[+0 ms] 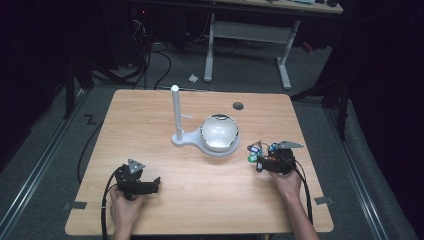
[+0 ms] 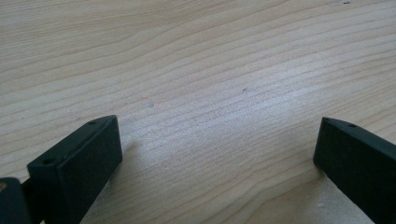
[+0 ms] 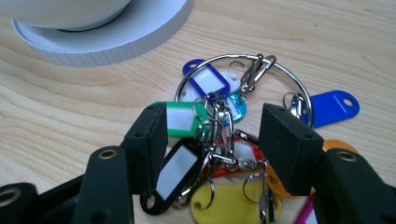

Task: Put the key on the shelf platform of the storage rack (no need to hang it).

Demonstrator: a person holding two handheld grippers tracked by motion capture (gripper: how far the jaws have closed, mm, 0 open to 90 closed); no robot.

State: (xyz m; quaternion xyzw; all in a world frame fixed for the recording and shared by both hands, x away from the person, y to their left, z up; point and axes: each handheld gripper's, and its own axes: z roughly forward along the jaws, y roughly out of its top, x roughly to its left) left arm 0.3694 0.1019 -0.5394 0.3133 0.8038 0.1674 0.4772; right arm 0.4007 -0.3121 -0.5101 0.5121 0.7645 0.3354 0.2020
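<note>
Your left gripper sits lower left of the high view, jaws spread wide over bare table. At centre stands the white stand with its bowl. At right, your right gripper straddles the key-tag bunch, jaws apart, not clamped.

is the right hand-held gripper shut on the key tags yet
No, open: the right hand-held gripper has its jaws set apart around the key tags, not pinching them.

Left gripper is lying low near the table's near-left, held in the left hand, jaws standing wide apart. Right gripper is sitting in the right hand, jaws part-spread, possibly closing.
</note>
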